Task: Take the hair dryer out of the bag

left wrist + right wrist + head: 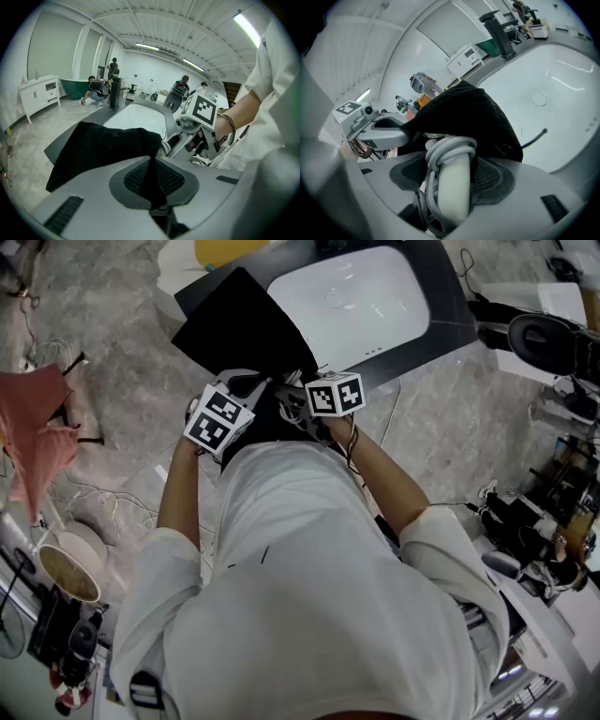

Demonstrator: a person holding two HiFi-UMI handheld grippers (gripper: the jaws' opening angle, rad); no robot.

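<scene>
A black cloth bag (239,329) lies over the near corner of a white basin's dark rim (441,324). My left gripper (151,161) is shut on the bag's (103,145) near edge, with a strip of black fabric pinched between its pads. My right gripper (452,164) is at the bag's (464,117) mouth, shut on the hair dryer's pale handle (454,187), which has its grey cord wound round it. The dryer's head is hidden inside the bag. In the head view both grippers, left (255,390) and right (292,404), meet close together at the bag's opening.
The white basin (562,84) with a drain lies just beyond the bag. A pink cloth (37,427) and a bowl (66,573) are on the stone floor at the left, with cables nearby. Dark equipment (553,343) crowds the right side. People (98,86) work far off.
</scene>
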